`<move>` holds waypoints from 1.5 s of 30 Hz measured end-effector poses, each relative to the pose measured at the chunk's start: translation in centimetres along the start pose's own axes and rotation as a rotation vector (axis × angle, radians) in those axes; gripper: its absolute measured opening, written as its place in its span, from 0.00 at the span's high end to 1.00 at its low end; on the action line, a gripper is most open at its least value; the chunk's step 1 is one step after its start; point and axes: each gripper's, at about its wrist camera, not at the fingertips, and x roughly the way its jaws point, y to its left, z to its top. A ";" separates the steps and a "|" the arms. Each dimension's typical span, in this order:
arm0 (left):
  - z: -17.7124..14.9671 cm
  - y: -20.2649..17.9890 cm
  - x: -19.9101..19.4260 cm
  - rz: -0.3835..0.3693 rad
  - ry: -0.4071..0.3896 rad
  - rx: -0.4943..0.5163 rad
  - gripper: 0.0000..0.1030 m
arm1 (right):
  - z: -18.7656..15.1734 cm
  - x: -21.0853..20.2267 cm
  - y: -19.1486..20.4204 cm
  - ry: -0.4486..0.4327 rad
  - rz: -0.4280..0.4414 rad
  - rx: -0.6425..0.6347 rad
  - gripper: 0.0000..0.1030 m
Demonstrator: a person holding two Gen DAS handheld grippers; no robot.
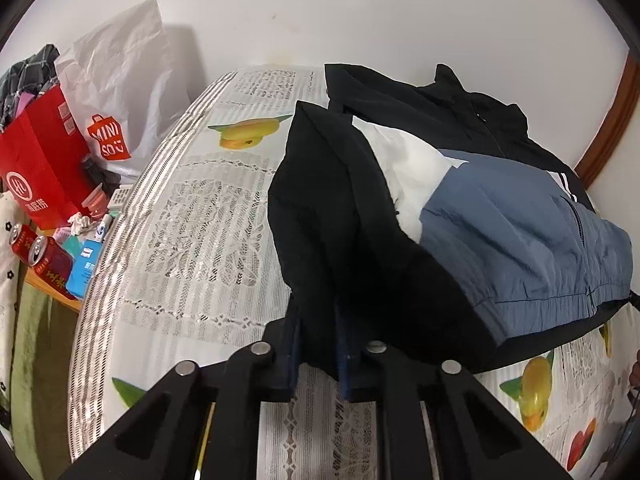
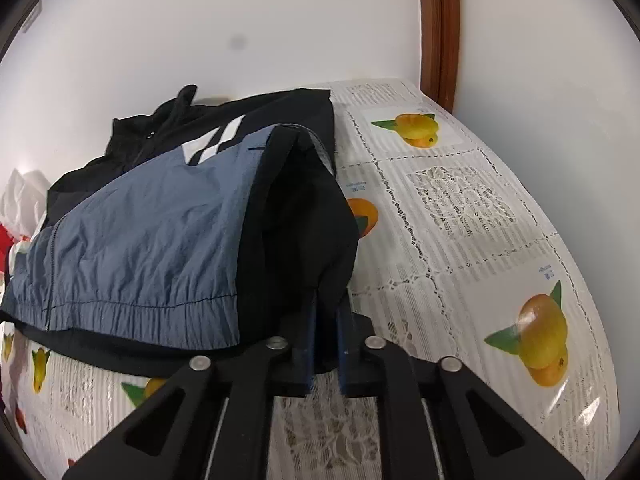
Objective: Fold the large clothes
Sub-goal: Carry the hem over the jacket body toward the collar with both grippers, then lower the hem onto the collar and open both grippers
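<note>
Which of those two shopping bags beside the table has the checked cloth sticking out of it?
The red paper bag, nearer the drink cans. Dark checked cloth spills from its top. The white Miniso bag behind it shows none.

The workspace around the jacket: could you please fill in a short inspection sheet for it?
Surface: table under a lace-and-fruit print cloth.
Job's things: black, blue and white jacket, partly folded, lying on the table against the wall.
Clutter: red bag, white Miniso bag, two red cans and a blue carton on a side table to the left.
Grippers: left gripper shut on black jacket fabric; right gripper likewise.
Cables: nothing seen.
Surroundings: white wall, brown wooden trim.
</note>
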 end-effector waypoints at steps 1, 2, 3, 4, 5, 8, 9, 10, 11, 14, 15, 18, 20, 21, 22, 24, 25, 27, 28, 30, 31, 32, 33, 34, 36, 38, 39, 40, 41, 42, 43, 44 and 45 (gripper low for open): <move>-0.2 0.0 -0.3 0.002 0.001 0.001 0.89 | -0.1 -0.3 0.0 -0.004 0.004 -0.001 0.94; -0.3 0.0 -0.5 0.003 0.004 -0.001 0.89 | -0.3 -0.6 0.0 -0.003 0.005 -0.006 0.94; -0.6 0.1 -0.8 0.003 0.005 -0.004 0.89 | -0.5 -1.0 0.1 -0.003 0.000 -0.018 0.94; -1.0 0.1 -1.2 0.002 0.005 -0.006 0.89 | -0.8 -1.4 0.2 -0.006 -0.005 -0.029 0.94; -1.3 0.2 -1.6 0.002 0.006 -0.007 0.89 | -1.1 -1.8 0.2 -0.007 -0.008 -0.035 0.94; -2.8 0.4 -2.8 0.000 0.015 -0.012 0.89 | -2.0 -2.7 -0.2 0.003 0.000 -0.037 0.94; -3.5 0.4 -3.2 0.000 0.020 -0.013 0.89 | -2.5 -3.2 -0.3 0.008 0.004 -0.038 0.94; -4.1 0.5 -3.6 0.001 0.024 -0.013 0.89 | -2.9 -3.5 -0.5 0.011 0.007 -0.037 0.94; -4.9 0.5 -4.2 0.004 0.028 -0.013 0.89 | -3.4 -4.0 -0.6 0.012 0.008 -0.036 0.94; -6.9 0.5 -5.3 0.006 0.038 -0.011 0.89 | -5.0 -5.1 -1.0 0.023 0.006 -0.030 0.94; -7.7 0.6 -5.7 0.005 0.040 -0.014 0.89 | -5.7 -5.5 -1.1 0.026 0.001 -0.027 0.94; -9.5 0.9 -6.8 -0.007 0.040 -0.030 0.88 | -7.0 -6.6 -1.4 0.030 -0.006 -0.026 0.94; -10.2 1.1 -7.3 -0.021 0.042 -0.042 0.87 | -7.7 -7.3 -1.7 0.030 -0.006 -0.023 0.93; -10.5 1.2 -7.4 -0.026 0.043 -0.046 0.86 | -8.0 -7.5 -1.9 0.032 -0.014 -0.020 0.93; -10.8 1.4 -7.5 -0.027 0.047 -0.049 0.85 | -8.2 -7.6 -2.1 0.039 -0.033 -0.017 0.92; -11.0 1.5 -7.5 -0.025 0.050 -0.049 0.81 | -8.7 -7.8 -2.6 0.054 -0.084 -0.007 0.92; -11.1 1.5 -7.7 -0.025 0.051 -0.050 0.81 | -8.9 -8.1 -2.7 0.058 -0.085 0.001 0.92; -11.3 1.7 -8.3 -0.026 0.047 -0.057 0.78 | -9.2 -9.0 -2.9 0.061 -0.109 0.021 0.91; -11.3 1.8 -8.6 -0.024 0.046 -0.062 0.77 | -9.5 -9.6 -2.8 0.052 -0.122 0.021 0.90; -11.3 2.1 -9.4 -0.032 0.037 -0.070 0.69 | -9.4 -11.0 -2.3 0.029 -0.126 0.012 0.87; -11.3 2.2 -10.0 -0.040 0.026 -0.075 0.66 | -9.4 -11.6 -2.0 0.020 -0.117 0.009 0.85; -11.5 2.2 -10.4 -0.045 0.017 -0.079 0.57 | -9.3 -12.1 -1.7 0.009 -0.101 0.005 0.81; -11.5 2.3 -11.0 -0.053 0.000 -0.086 0.49 | -8.9 -12.6 -1.1 -0.007 -0.080 -0.001 0.77; -11.6 2.3 -11.5 -0.062 -0.014 -0.089 0.48 | -8.7 -13.0 -0.6 -0.021 -0.063 -0.005 0.65; -11.5 2.1 -12.4 -0.096 -0.035 -0.090 0.48 | -8.0 -13.5 0.7 -0.055 -0.012 -0.018 0.47; -11.3 1.7 -12.7 -0.134 -0.043 -0.091 0.47 | -7.5 -13.3 1.9 -0.070 0.017 -0.030 0.46; -11.1 1.4 -12.8 -0.160 -0.045 -0.090 0.47 | -7.2 -12.8 2.4 -0.066 0.022 -0.036 0.46; -11.0 1.1 -12.9 -0.179 -0.047 -0.088 0.47 | -7.0 -12.3 2.9 -0.061 0.026 -0.040 0.46; -10.9 0.7 -12.8 -0.200 -0.048 -0.085 0.47 | -6.9 -11.9 3.3 -0.057 0.026 -0.043 0.46; -10.8 0.3 -12.6 -0.219 -0.043 -0.082 0.47 | -6.7 -11.3 3.7 -0.055 0.020 -0.043 0.46; -10.7 -0.1 -12.2 -0.229 -0.035 -0.081 0.47 | -6.6 -10.9 3.8 -0.055 0.017 -0.039 0.46; -10.6 -0.3 -12.0 -0.237 -0.026 -0.081 0.47 | -6.5 -10.5 3.8 -0.055 0.020 -0.030 0.46; -10.5 -0.7 -11.4 -0.252 -0.011 -0.081 0.47 | -6.4 -9.9 3.8 -0.048 0.026 -0.014 0.46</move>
